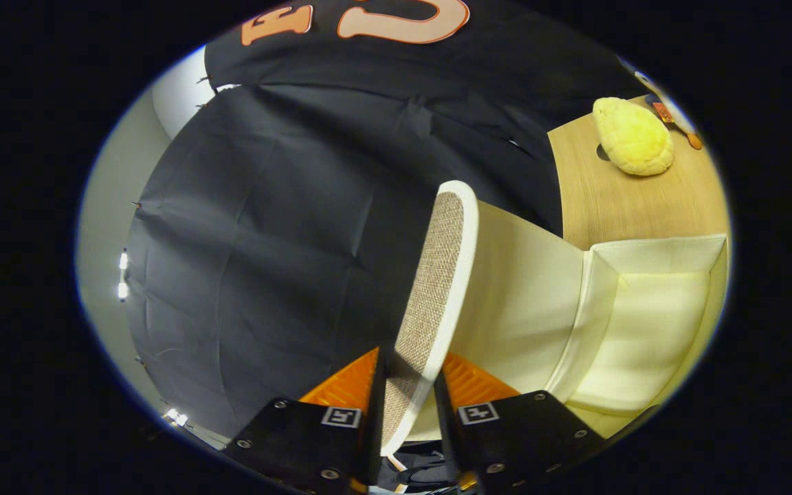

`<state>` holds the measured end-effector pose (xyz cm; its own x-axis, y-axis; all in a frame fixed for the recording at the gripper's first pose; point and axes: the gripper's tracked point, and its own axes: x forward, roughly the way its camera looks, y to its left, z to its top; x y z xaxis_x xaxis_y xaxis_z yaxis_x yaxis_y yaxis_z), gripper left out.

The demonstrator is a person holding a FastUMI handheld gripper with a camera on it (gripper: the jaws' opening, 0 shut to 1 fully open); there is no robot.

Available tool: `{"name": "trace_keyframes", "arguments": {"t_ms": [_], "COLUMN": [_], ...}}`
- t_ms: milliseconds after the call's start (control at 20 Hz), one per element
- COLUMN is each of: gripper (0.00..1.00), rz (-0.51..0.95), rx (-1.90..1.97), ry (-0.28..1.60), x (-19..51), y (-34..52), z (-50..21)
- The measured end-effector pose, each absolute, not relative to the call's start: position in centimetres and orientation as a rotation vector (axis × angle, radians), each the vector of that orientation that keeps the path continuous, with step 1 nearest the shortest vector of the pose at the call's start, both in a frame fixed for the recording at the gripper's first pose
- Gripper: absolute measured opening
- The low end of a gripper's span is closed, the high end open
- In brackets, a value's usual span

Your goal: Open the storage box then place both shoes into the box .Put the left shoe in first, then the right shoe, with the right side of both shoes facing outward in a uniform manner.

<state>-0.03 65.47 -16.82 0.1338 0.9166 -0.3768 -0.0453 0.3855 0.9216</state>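
Observation:
My gripper is shut on a shoe with a beige woven surface and a white rim. The shoe stands on edge between the fingers and reaches well ahead of them. Whether it is the left or the right shoe, I cannot tell. Right beside the shoe is the cream fabric storage box, open, with its pale inside showing. A wide cream panel of the box, either its lid or a wall, lies between the shoe and the box's inner corner. The shoe is held above that panel, outside the box's hollow.
The box rests on a light wooden table. A yellow plush toy lies on the table beyond the box, with a small white and orange toy behind it. A black cloth wall hangs ahead and to the left.

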Motion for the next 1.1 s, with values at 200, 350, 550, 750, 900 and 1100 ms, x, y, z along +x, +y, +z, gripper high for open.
{"name": "trace_keyframes", "arguments": {"t_ms": [200, 350, 550, 750, 900, 1100], "gripper": [0.76, 0.93, 0.96, 0.97, 0.97, 0.97], "rz": [0.845, 0.836, 0.763, 0.627, 0.501, 0.325], "rx": [0.812, 0.769, 0.633, 0.501, 0.417, 0.293], "ry": [1.250, 1.227, 1.132, 1.075, 1.043, 1.031], "x": [-0.4, -0.1, 1.2, 2.6, 2.8, 1.1], "y": [66.3, 64.6, 57.7, 48.5, 40.0, 29.0], "z": [-19.0, -19.2, -20.6, -24.3, -27.0, -30.5]}}
